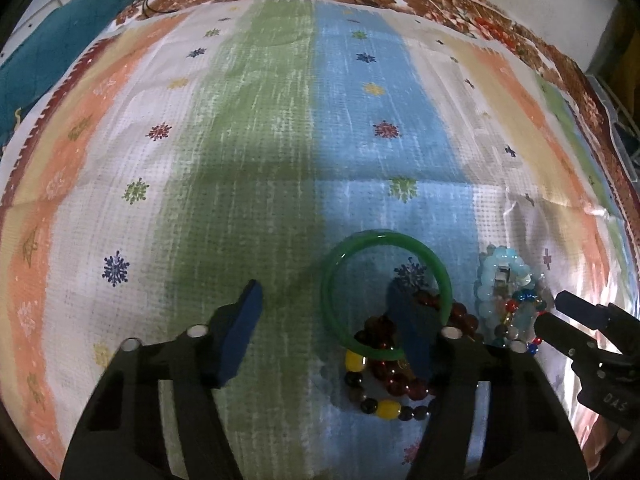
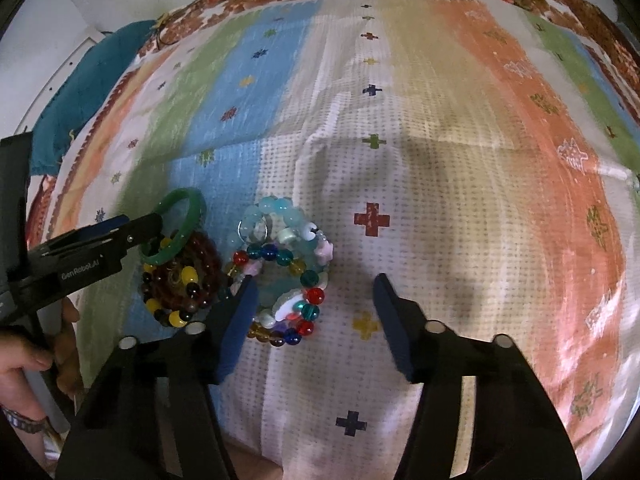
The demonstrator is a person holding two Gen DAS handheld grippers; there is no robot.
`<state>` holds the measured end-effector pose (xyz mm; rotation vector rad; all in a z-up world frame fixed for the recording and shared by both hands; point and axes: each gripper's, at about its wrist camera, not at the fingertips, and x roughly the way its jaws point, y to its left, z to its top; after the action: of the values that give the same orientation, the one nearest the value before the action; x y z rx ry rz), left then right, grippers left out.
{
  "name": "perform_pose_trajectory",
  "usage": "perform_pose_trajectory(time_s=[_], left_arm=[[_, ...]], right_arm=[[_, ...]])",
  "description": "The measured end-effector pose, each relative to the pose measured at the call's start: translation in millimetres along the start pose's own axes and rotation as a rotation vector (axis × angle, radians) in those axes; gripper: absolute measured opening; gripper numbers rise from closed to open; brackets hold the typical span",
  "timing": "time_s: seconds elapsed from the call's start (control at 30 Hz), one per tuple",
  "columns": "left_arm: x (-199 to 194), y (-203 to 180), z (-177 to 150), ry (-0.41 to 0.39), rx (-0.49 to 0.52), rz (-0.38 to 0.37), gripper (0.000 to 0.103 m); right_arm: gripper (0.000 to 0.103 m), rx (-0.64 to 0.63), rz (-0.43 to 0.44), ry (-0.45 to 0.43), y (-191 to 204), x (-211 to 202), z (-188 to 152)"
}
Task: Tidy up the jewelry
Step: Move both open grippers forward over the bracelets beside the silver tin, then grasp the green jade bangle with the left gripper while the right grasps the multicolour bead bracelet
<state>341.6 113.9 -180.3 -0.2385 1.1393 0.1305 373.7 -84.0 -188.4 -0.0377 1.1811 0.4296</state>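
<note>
My left gripper (image 1: 332, 328) spread wide, one finger inside green bangle (image 1: 340, 256); right gripper (image 2: 314, 312) also apart, nothing held. Bangle at my 1 o'clock, leaning on dark bead bracelet (image 1: 384, 364): rigid, glossy, probably slippery and chip-prone; take across rim. Pale blue and multicolour bead bracelets (image 2: 280, 264) heaped at 11 o'clock of right gripper: light, floppy, round beads roll; pinch strand. Striped woven cloth (image 2: 460, 200) soft, wrinkled.

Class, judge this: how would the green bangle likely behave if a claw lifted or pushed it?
The green bangle looks like one solid glossy ring, so probably stiff and slippery. It leans on the dark red bead bracelet, so a push may slide it off. Stood on edge, it could roll.
</note>
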Motion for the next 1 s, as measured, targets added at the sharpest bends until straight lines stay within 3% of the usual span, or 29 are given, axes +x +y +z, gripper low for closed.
perform_pose_trajectory(time_s=[0.2, 0.33, 0.47, 0.5, 1.0], left_arm=[[9, 1, -1, 0.011, 0.019, -0.002, 0.048], [10, 3, -2, 0.0, 0.025, 0.036, 0.028], [10, 4, -4, -0.011, 0.045, 0.051, 0.019], [10, 4, -4, -0.008, 0.047, 0.051, 0.009], [-11, 4, -2, -0.043, 0.038, 0.027, 0.007]], right_arm=[[0.03, -0.007, 0.016, 0.014, 0, 5, 1], [0.022, -0.022, 0.016, 0.019, 5, 5, 0], [0.016, -0.037, 0.015, 0.018, 7, 5, -2], [0.014, -0.04, 0.013, 0.017, 7, 4, -2], [0.01, -0.079, -0.011, -0.017, 8, -11, -4]])
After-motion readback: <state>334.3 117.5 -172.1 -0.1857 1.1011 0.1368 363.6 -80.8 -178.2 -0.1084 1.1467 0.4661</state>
